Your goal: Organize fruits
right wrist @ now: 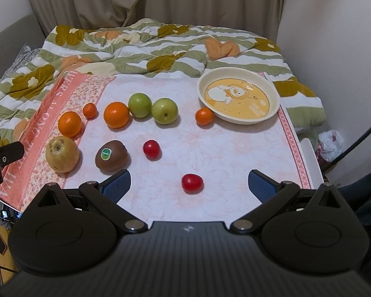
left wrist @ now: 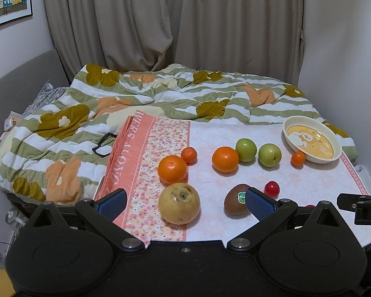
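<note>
Fruit lies scattered on a pink floral cloth (right wrist: 235,148). A yellow pear (left wrist: 179,203) sits between the fingers of my open left gripper (left wrist: 184,203), with a brown kiwi (left wrist: 236,200) by its right finger. My open right gripper (right wrist: 189,185) frames a red tomato (right wrist: 192,183); a second tomato (right wrist: 151,148) lies further in. Behind them are two oranges (right wrist: 116,114) (right wrist: 70,124), two green apples (right wrist: 140,105) (right wrist: 164,111) and two small tangerines (right wrist: 90,110) (right wrist: 204,116). A cream plate (right wrist: 274,99) with a cartoon print stands bare at the far right.
A rumpled striped quilt (left wrist: 86,113) covers the bed beyond the cloth, with black glasses (left wrist: 104,143) on it. Curtains (left wrist: 173,24) hang behind. A white plastic bag (right wrist: 330,143) lies past the table's right edge. The other gripper's tip (right wrist: 10,152) shows at the left.
</note>
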### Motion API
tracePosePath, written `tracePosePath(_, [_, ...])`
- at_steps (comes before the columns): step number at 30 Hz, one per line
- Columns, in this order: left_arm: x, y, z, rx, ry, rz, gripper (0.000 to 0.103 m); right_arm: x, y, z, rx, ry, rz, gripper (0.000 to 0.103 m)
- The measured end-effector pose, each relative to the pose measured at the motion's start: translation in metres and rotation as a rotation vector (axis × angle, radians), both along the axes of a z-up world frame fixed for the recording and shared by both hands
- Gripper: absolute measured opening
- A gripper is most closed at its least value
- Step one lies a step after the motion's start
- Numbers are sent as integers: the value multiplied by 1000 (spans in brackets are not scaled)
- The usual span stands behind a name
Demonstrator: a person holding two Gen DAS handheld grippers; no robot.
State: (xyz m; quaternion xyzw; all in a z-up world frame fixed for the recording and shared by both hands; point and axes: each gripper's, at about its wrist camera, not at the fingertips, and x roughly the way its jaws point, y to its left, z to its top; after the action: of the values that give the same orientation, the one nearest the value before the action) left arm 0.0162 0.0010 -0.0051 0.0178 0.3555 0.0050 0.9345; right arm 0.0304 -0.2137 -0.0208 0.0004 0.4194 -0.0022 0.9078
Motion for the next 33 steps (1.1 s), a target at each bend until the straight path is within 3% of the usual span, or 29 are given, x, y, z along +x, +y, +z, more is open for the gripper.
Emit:
tracePosePath(10, [18, 27, -13, 21, 8, -81, 103, 10, 20, -3, 33, -39, 4, 103])
tracePosePath(19, [42, 47, -52, 65, 18, -159, 103, 33, 32, -47, -25, -50, -37, 103])
tracePosePath(24, [53, 45, -79, 106, 14, -188, 103, 48, 37, -76, -45, -41, 5, 103])
tracePosePath(33, [68, 41, -110, 100, 35, -221, 101, 75, 40, -108, -70, -40, 55, 103])
